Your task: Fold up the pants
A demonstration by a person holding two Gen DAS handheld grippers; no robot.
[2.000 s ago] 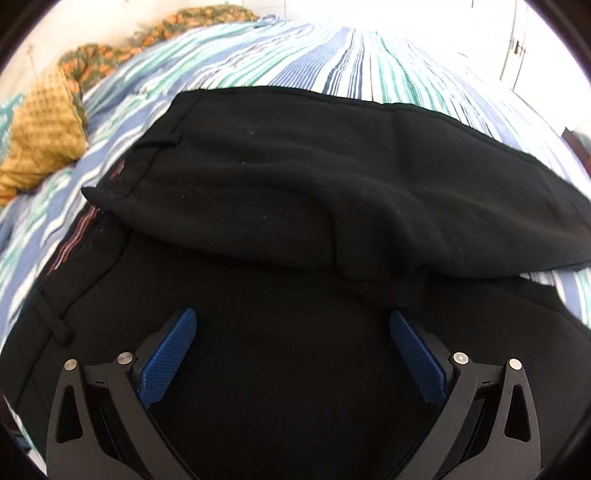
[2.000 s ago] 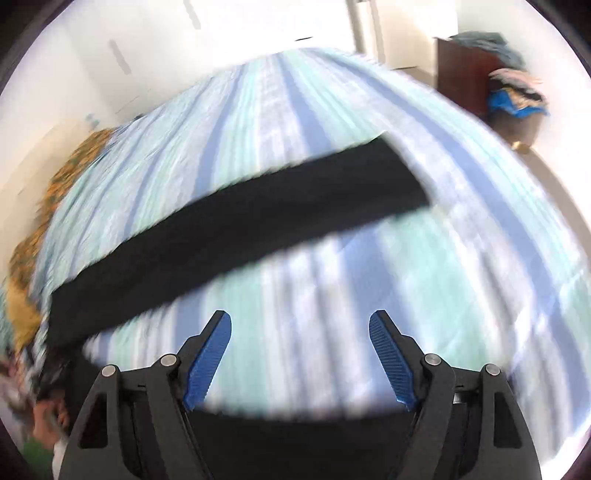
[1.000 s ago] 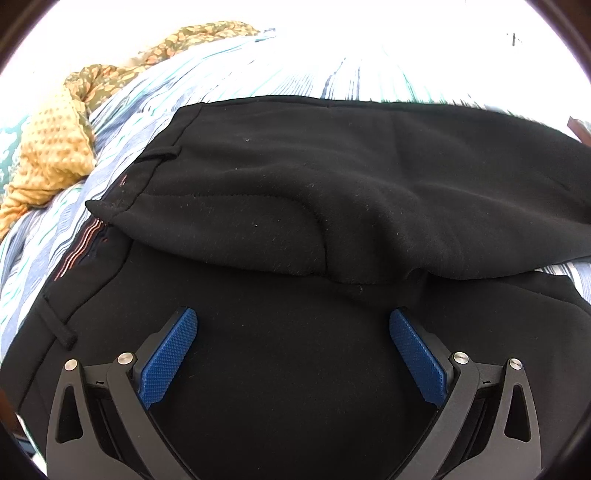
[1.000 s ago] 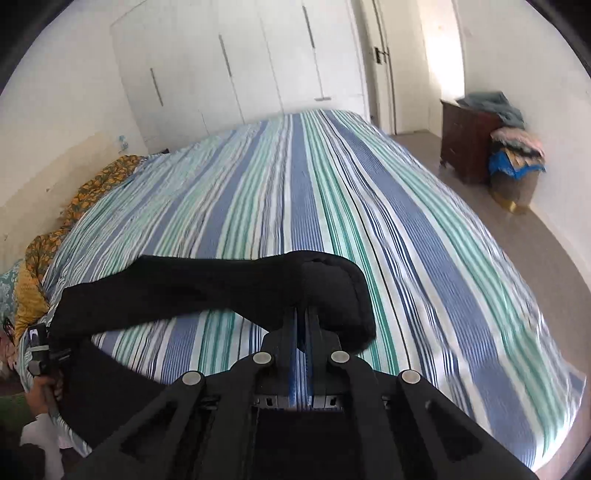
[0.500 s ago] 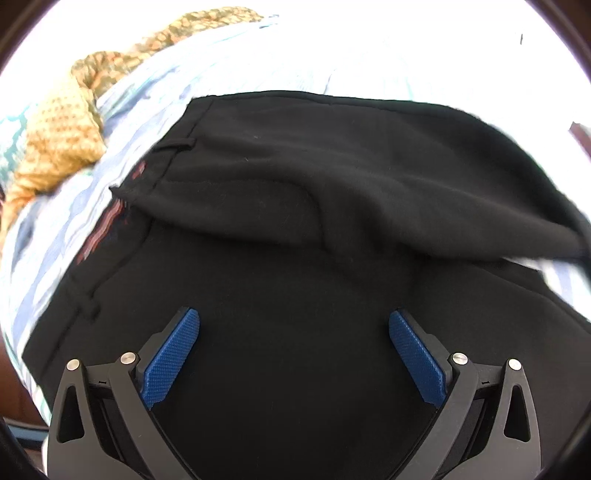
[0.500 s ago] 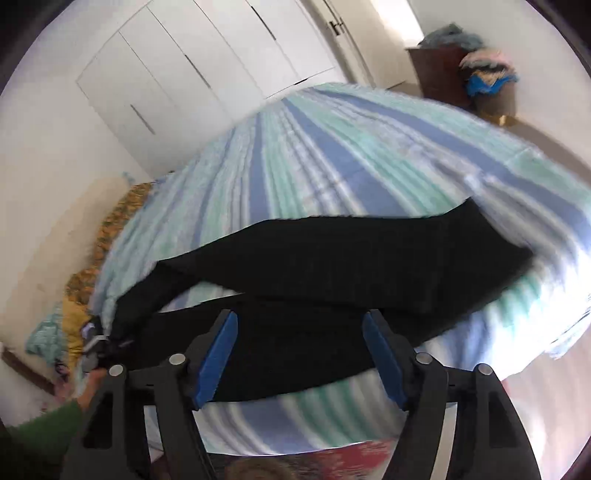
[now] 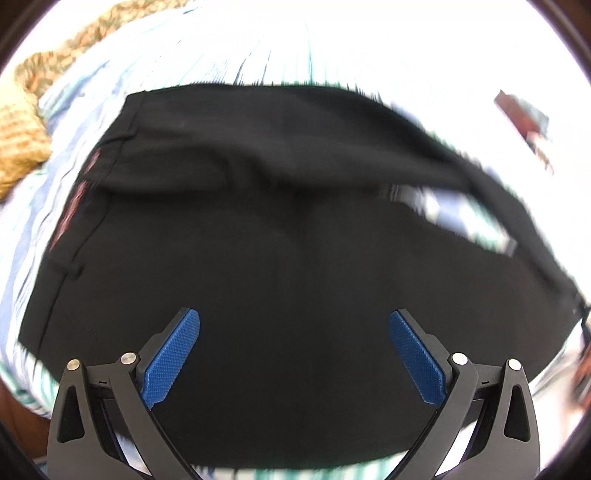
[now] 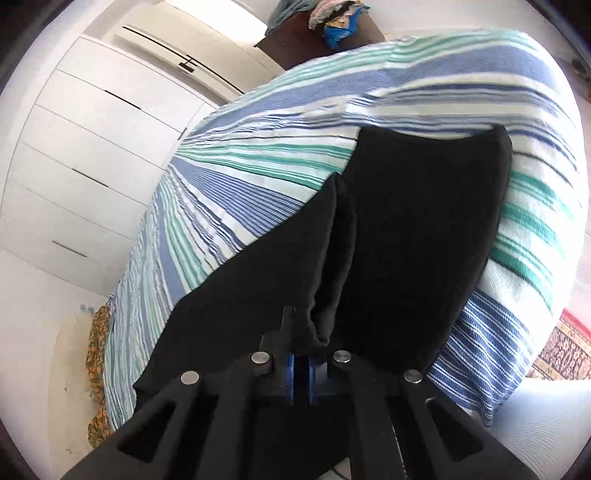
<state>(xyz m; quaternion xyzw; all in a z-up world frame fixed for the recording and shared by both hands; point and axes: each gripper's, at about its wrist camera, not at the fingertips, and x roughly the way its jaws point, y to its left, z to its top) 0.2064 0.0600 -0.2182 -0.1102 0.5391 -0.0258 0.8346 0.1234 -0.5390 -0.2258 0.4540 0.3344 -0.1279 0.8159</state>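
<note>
Black pants lie on the striped bedspread, waistband to the left, one leg folded over the other. My left gripper hovers open over the seat of the pants, with nothing between its blue pads. In the right wrist view the leg end of the pants lies flat near the bed's edge. My right gripper has its jaws closing tight there, and they pinch a raised ridge of black fabric. Its fingertips are hidden under that cloth.
The striped bedspread stretches away behind the pants. White wardrobe doors line the far wall. A dark cabinet with piled clothes stands beyond the bed. A patterned rug lies on the floor, and an orange-yellow cloth sits at the bed's left.
My right gripper, open half a second ago, has rolled, dropped to the leg end and shut on a fold of it. My left gripper has lifted and tipped downward, still open.
</note>
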